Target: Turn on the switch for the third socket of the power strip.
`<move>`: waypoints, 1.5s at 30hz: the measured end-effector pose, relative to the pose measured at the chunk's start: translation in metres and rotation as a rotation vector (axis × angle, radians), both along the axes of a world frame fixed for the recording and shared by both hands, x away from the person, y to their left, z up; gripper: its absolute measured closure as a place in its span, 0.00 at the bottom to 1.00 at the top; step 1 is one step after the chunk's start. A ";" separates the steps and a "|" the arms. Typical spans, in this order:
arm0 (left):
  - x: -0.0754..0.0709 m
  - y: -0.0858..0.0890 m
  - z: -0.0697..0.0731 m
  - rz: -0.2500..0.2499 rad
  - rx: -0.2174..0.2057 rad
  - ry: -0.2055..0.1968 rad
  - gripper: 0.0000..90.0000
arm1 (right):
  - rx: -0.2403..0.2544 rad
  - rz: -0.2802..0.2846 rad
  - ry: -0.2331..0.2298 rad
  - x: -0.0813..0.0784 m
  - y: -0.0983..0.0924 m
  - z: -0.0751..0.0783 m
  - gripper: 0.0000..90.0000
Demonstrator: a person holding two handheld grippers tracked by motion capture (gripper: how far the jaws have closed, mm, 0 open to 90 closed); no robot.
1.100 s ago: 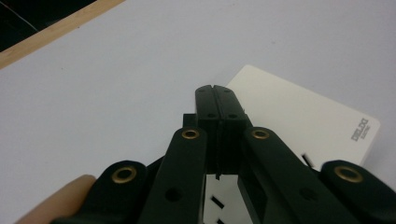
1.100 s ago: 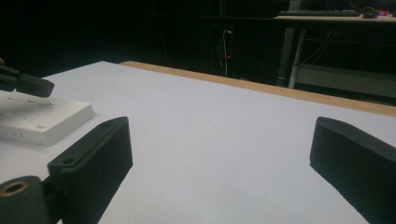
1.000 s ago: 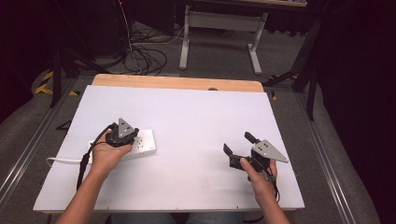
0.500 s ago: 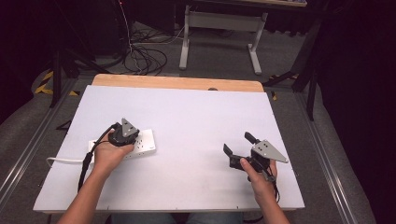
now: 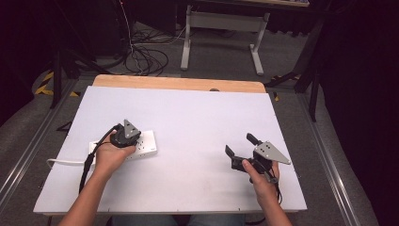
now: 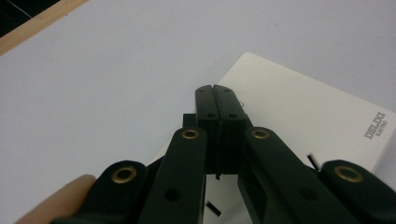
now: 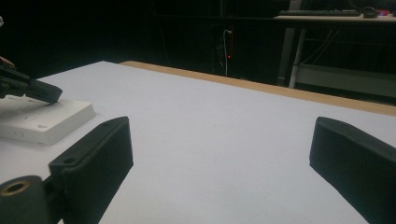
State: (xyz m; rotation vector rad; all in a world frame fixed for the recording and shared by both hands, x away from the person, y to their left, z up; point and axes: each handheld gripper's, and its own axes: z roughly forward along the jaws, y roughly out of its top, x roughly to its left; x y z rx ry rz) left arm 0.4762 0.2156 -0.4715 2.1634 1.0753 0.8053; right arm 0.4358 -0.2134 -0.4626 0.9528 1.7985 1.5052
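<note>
Nothing moved: left hand-held gripper, jaws together, hides part of the power strip; right hand-held gripper gapes.

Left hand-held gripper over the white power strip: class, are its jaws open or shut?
Shut. The left hand-held gripper has its two black jaws pressed together with nothing between them, tips over the power strip.

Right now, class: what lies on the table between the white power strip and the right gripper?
Nothing: in the high view, bare white table separates the power strip from the right gripper.
</note>
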 end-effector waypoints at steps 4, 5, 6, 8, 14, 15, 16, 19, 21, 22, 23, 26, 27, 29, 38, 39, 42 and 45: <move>0.000 0.000 0.000 0.001 -0.001 0.001 1.00 | -0.001 0.001 -0.001 0.000 0.000 0.000 0.07; 0.000 0.000 0.000 0.001 0.005 -0.003 1.00 | -0.001 0.001 -0.001 0.000 0.000 0.000 0.07; 0.000 0.000 0.000 0.001 0.001 0.001 1.00 | -0.002 0.001 -0.002 0.000 0.000 0.000 0.07; 0.000 0.000 0.000 0.001 0.001 0.004 1.00 | -0.001 0.001 -0.001 0.000 0.000 0.000 0.07; 0.000 0.000 0.001 0.010 -0.020 0.024 1.00 | -0.001 0.001 -0.006 0.000 -0.001 0.000 0.07; 0.000 0.001 0.001 0.010 -0.020 0.026 1.00 | -0.001 0.001 -0.006 0.000 -0.001 0.000 0.07; 0.000 0.001 0.001 0.012 -0.023 0.029 1.00 | 0.000 0.001 -0.006 0.000 -0.001 0.000 0.07; -0.001 0.001 0.002 0.015 -0.026 0.039 1.00 | 0.001 0.002 -0.005 0.000 0.000 0.000 0.07; 0.000 0.001 0.002 0.019 -0.013 0.057 1.00 | 0.002 0.002 -0.005 -0.001 0.000 0.000 0.07; 0.000 0.003 0.002 0.032 -0.005 0.047 1.00 | 0.001 0.002 -0.005 -0.001 0.000 0.000 0.07; 0.000 0.003 0.002 0.032 -0.005 0.047 1.00 | 0.001 0.002 -0.005 -0.001 0.000 0.000 0.07; 0.000 0.006 0.002 0.031 -0.031 0.052 1.00 | 0.001 0.002 -0.006 -0.001 0.000 0.001 0.07; 0.000 0.005 0.002 0.030 -0.028 0.049 1.00 | 0.002 0.002 -0.006 -0.001 0.000 0.001 0.07; -0.001 0.005 0.001 0.030 -0.014 0.039 1.00 | 0.001 0.002 -0.006 0.000 0.000 0.001 0.07; -0.001 0.006 -0.001 0.037 -0.051 0.028 1.00 | 0.007 0.003 -0.008 -0.001 0.000 0.001 0.07; -0.001 0.007 -0.002 0.040 -0.067 0.025 1.00 | 0.006 0.003 -0.007 -0.001 0.000 0.001 0.07; -0.003 0.008 -0.004 0.045 -0.088 0.015 1.00 | 0.006 0.004 -0.013 -0.001 -0.001 0.002 0.07; -0.004 0.008 -0.004 0.054 -0.097 0.019 1.00 | 0.010 0.006 -0.013 -0.001 -0.001 0.003 0.07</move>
